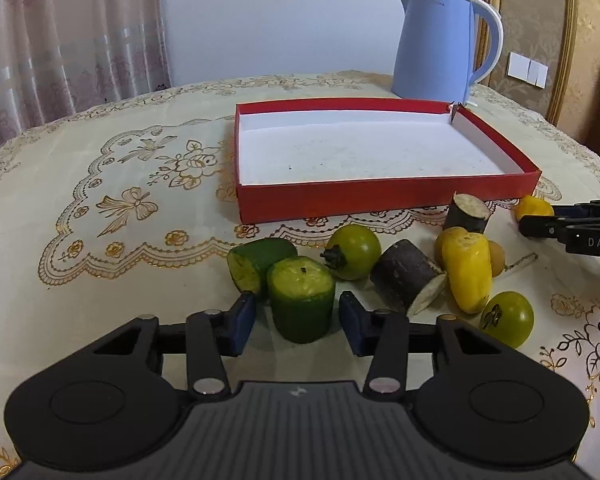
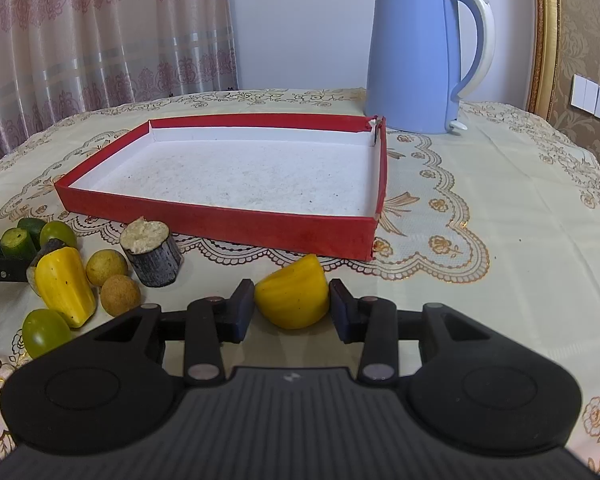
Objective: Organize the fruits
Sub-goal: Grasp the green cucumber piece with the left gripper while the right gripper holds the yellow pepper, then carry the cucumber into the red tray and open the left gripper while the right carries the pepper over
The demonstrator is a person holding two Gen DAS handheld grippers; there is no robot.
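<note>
Bench [image 1: 120, 200] w/ empty box [image 1: 380, 196]: L gripper [image 1: 298, 316] jaws straddling cuke [image 1: 300, 300], gap showing; R gripper [image 2: 292, 308] gripping yellow chunk [image 2: 292, 300], prob. for boxing.

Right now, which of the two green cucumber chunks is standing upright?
The cucumber chunk between the left gripper's fingers stands upright, cut face up. The other cucumber chunk, just behind it to the left, lies on its side.

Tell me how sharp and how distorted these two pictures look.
Left wrist view: sharp, evenly lit, fisheye bending the red box rim, dark corner vignette. Right wrist view: equally sharp, the kettle leaning from distortion, soft shadow under the yellow fruit piece.
</note>
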